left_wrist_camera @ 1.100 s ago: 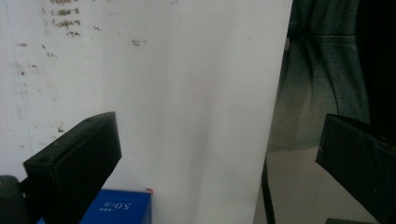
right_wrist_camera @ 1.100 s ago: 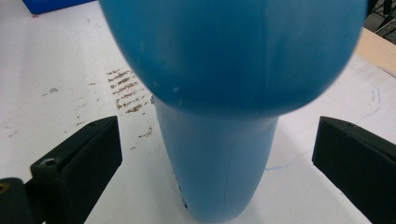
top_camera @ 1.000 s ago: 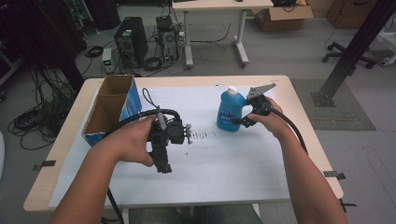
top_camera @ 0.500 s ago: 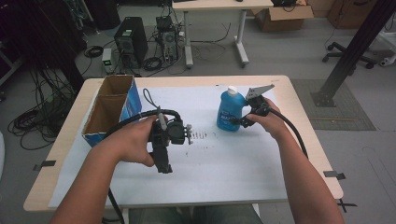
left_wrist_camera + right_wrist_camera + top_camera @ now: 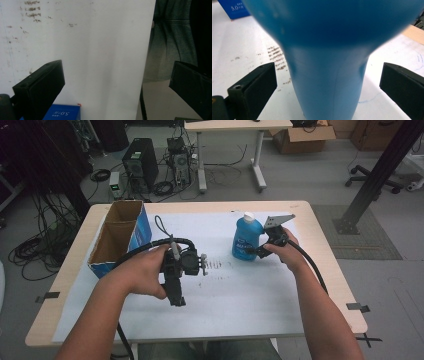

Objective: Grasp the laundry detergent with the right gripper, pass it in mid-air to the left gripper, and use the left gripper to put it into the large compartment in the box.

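Right gripper (image 5: 256, 251): jaws spread wide to either side of the blue bottle, neither jaw touching it in the right gripper view; nothing gripped.
Right gripper, own view (image 5: 328, 90): bottle body sits between the jaws, a clear gap on each side.
Blue bottle (image 5: 246, 239): upright on the white sheet, white cap on top, label facing the person; stands toward the far right of the table, just beside the right gripper's jaws.
Blue bottle, close view (image 5: 329, 50): narrows toward the base; upper part blurred.
Right hand (image 5: 285, 251): wrapped around the gripper body, grey plate above it, cable trailing back along the forearm.
Left gripper (image 5: 176, 292): held above the middle of the sheet, jaws pointing back toward the person.
Left gripper, own view (image 5: 116, 85): jaws wide apart, nothing between them; below lie the sheet edge and grey cloth.
Left hand (image 5: 147, 272): closed around the gripper body, cable looping up and over it.
White sheet (image 5: 235, 295): covers most of the table; brownish smudges between the two grippers.
Cardboard box (image 5: 120, 237): open-topped, blue side panel, two compartments, at the far left of the table, well apart from the bottle.
Wooden table (image 5: 320, 240): light top, bare at the edges around the sheet.
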`<state>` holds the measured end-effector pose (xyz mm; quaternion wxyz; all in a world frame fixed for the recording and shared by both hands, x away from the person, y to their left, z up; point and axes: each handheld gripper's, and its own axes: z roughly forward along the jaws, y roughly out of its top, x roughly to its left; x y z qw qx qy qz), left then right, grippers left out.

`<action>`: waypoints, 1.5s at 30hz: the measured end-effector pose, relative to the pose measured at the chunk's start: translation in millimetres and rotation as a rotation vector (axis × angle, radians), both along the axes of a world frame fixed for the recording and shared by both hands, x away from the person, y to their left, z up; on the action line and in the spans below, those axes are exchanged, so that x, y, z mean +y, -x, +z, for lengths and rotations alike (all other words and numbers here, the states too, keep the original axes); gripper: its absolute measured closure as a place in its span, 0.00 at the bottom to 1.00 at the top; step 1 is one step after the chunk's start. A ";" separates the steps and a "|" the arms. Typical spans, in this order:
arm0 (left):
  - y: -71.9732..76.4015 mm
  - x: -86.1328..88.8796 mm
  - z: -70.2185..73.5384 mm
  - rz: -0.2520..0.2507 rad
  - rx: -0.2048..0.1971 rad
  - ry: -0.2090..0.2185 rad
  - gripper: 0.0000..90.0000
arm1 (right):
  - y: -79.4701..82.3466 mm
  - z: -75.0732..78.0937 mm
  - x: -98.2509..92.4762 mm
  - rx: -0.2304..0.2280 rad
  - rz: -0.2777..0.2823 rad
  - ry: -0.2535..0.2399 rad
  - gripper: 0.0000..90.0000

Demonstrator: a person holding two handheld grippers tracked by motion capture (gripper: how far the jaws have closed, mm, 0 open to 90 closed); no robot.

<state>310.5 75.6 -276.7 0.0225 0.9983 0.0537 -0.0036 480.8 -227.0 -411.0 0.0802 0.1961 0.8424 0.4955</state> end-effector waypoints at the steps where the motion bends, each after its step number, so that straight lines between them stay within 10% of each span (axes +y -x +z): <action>1: 0.1 -0.1 -0.1 -0.003 0.000 0.000 0.00 | 0.0 -0.9 -0.4 -0.002 -0.001 -0.007 0.01; 25: -0.6 -1.5 -3.4 -0.003 0.006 -0.004 0.00 | -0.7 -12.7 6.3 -0.021 -0.048 -0.076 0.02; 45: -0.8 0.6 -3.9 0.002 0.008 -0.005 0.00 | 0.4 -14.1 9.6 -0.029 -0.018 -0.068 0.25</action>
